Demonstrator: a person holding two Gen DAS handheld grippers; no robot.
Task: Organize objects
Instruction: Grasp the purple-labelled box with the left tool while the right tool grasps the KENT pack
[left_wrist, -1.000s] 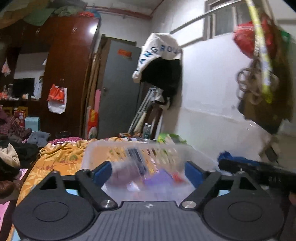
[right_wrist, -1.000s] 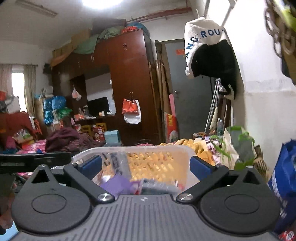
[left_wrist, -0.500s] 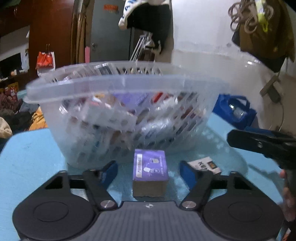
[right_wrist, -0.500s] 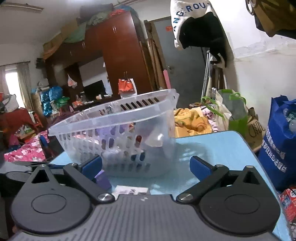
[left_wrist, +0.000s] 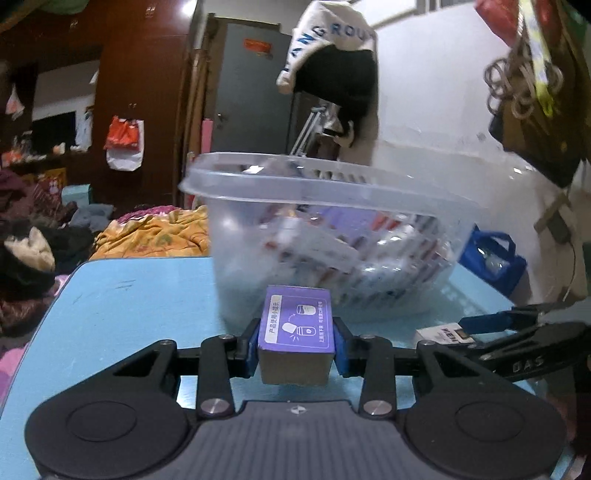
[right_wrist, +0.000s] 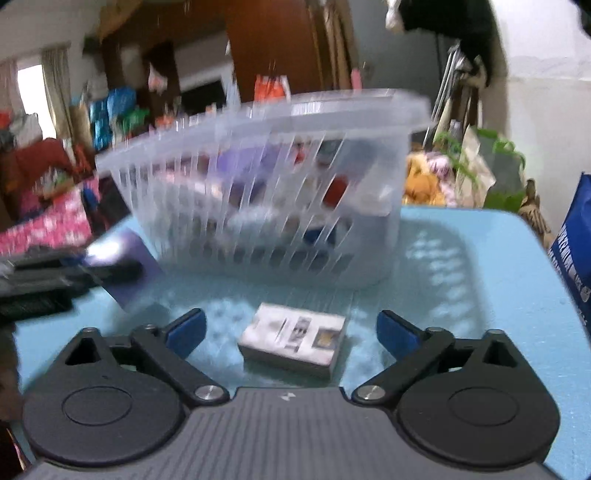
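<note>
1. Here, at the near edge of a light-blue table (left_wrist: 122, 291), the left gripper (left_wrist: 296, 341) has a purple box (left_wrist: 295, 323) between its blue fingers (left_wrist: 252, 349); the jaws are closing, and both pads sit flush against the box's sides.

2. The purple box stands just in front of a clear plastic basket (left_wrist: 332, 206), its printed top face turned up toward the left wrist camera.

3. Over on the right, the right gripper (right_wrist: 291, 330) hangs above a small white box (right_wrist: 293, 339) lying flat on the table; its fingers (right_wrist: 186, 328) stand well apart on either side of the box without touching it, though the jaws are closing.

4. The white box lies just short of the basket, and in the left wrist view it shows as a white corner (left_wrist: 441, 334) beside the right gripper's blue fingertip.

5. Behind both boxes, the basket rests on the table, its slotted walls showing a jumble of small packets in purple, red and white; motion blur keeps them from being told apart.

6. To the right of the table, a blue bag (left_wrist: 493, 258) sits on the floor by the white wall.

7. Farther back, an orange-patterned blanket (left_wrist: 155, 236) covers a bed, a dark wooden wardrobe (left_wrist: 136, 92) stands by a grey door (left_wrist: 251, 88), and a white-and-black garment (left_wrist: 332, 55) hangs high on the wall.
</note>
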